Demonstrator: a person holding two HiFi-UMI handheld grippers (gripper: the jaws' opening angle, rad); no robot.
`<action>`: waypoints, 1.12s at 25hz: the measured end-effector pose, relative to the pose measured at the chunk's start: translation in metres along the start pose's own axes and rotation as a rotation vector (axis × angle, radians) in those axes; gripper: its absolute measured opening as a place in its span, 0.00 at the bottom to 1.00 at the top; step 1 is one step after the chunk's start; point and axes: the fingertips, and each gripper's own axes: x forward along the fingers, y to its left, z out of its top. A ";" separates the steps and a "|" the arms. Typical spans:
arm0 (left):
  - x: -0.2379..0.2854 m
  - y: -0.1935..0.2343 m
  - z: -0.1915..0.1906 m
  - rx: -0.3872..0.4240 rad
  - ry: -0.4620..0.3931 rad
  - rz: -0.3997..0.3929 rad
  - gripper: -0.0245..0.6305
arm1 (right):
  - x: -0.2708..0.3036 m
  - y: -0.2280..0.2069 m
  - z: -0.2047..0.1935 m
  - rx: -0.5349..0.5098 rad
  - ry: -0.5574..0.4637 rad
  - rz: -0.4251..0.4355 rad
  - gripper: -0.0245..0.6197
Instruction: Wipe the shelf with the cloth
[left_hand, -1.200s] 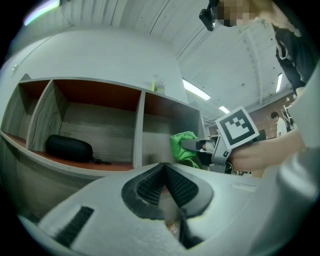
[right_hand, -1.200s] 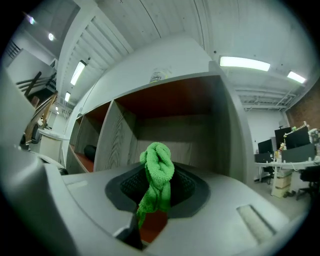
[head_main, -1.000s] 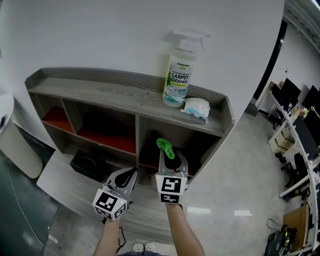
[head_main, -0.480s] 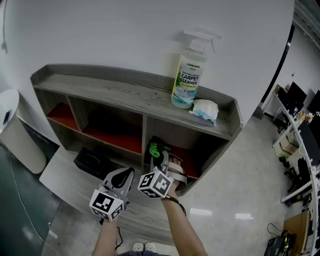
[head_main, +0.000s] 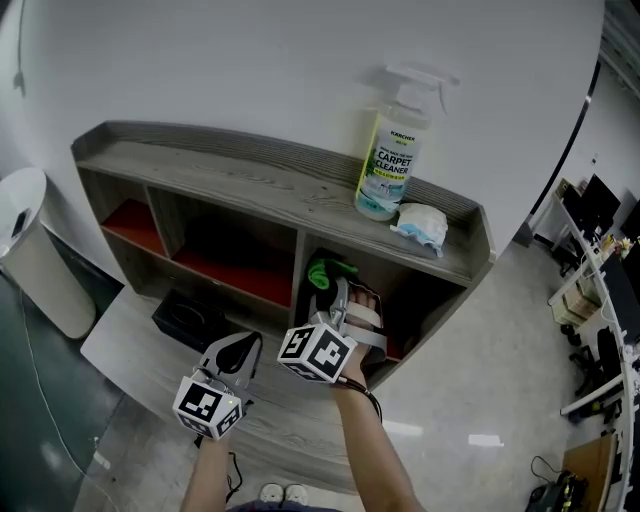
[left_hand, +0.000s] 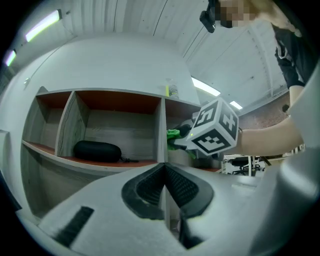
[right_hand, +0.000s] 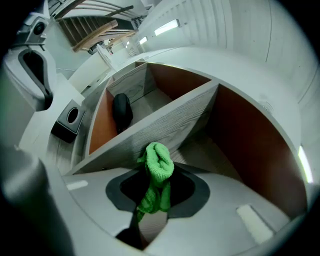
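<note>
Right gripper view: the right gripper (right_hand: 156, 195) is clamped on the green cloth (right_hand: 159, 161) at the mouth of the right-hand compartment of the shelf (right_hand: 172, 122); the left gripper (left_hand: 165, 186) is closed, holding nothing.

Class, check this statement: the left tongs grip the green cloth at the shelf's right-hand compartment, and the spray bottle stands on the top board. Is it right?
No: the right tongs grip the green cloth, as the right gripper view shows; the left tongs are shut and empty. The right-hand compartment and the spray bottle on the top board are correct.
</note>
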 end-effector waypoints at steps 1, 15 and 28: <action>-0.001 0.000 0.000 0.001 0.001 0.001 0.04 | 0.000 -0.006 0.003 0.002 -0.003 -0.012 0.20; -0.012 0.003 0.011 0.014 -0.020 0.021 0.04 | -0.007 -0.061 0.029 0.158 -0.053 -0.121 0.20; -0.015 -0.001 0.013 0.008 -0.023 0.010 0.04 | -0.033 -0.106 0.017 0.835 -0.172 -0.180 0.20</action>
